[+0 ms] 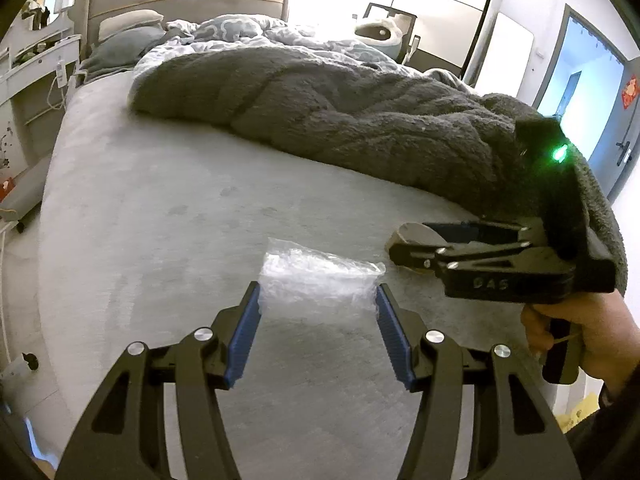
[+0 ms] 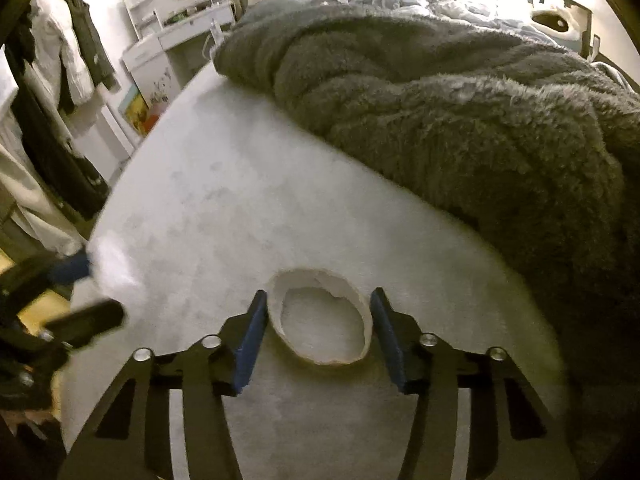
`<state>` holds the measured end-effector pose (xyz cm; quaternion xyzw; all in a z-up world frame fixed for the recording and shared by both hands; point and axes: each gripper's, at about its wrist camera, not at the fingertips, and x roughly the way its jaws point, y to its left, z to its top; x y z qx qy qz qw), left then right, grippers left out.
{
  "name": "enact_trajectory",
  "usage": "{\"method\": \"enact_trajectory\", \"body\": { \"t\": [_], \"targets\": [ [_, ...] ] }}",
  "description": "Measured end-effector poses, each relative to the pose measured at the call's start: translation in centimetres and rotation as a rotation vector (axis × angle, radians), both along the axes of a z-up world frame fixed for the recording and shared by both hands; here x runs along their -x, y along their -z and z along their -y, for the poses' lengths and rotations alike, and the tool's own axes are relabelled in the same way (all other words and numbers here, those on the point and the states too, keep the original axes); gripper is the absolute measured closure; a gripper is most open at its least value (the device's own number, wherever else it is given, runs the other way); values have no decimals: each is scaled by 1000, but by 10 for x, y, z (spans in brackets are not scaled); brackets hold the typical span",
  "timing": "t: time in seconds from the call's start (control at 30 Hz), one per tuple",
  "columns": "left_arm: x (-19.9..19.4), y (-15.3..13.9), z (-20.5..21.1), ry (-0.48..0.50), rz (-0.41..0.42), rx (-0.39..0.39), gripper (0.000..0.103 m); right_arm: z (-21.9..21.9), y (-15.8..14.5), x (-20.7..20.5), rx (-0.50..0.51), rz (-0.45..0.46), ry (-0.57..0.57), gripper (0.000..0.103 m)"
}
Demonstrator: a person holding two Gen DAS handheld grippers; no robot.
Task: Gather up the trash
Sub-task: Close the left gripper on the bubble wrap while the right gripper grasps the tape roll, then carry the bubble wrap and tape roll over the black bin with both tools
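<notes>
A crumpled clear plastic bag point(image 1: 316, 276) lies on the grey bed sheet point(image 1: 160, 220). My left gripper point(image 1: 318, 300) is open, its blue pads on either side of the bag's near edge. A torn white paper ring point(image 2: 320, 320), like a cup rim, lies on the sheet point(image 2: 240, 208). My right gripper point(image 2: 318, 304) is open around it, pads close to both sides. In the left wrist view the right gripper point(image 1: 404, 248) shows at the right with the ring point(image 1: 416, 234) between its fingers. The left gripper point(image 2: 80, 292) appears blurred at the left of the right wrist view.
A thick dark grey fleece blanket point(image 1: 340, 120) lies bunched across the bed behind both items, with a patterned duvet point(image 1: 248, 32) and pillows point(image 1: 128, 28) beyond. White shelves point(image 2: 180, 28) and hanging clothes point(image 2: 60, 60) stand left of the bed. A door point(image 1: 580, 92) is at the right.
</notes>
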<state>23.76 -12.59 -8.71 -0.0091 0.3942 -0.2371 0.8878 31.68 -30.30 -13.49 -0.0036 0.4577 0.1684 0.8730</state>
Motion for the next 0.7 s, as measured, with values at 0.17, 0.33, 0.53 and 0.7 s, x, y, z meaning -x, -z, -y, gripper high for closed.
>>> {"method": "enact_trajectory", "body": {
  "t": [0.17, 0.33, 0.53, 0.7],
  "targets": [
    [-1, -5, -7, -15, 0, 11, 43, -1, 2, 2, 20, 5, -4, 56],
    [3, -12, -8, -15, 12, 12, 43, 4, -10, 7, 14, 18, 13, 56],
    [12, -20, -10, -18, 38, -15, 43, -2, -40, 19, -14, 61, 9, 56],
    [22, -25, -30, -82, 53, -23, 43, -12, -47, 34, -61, 63, -4, 56]
  ]
}}
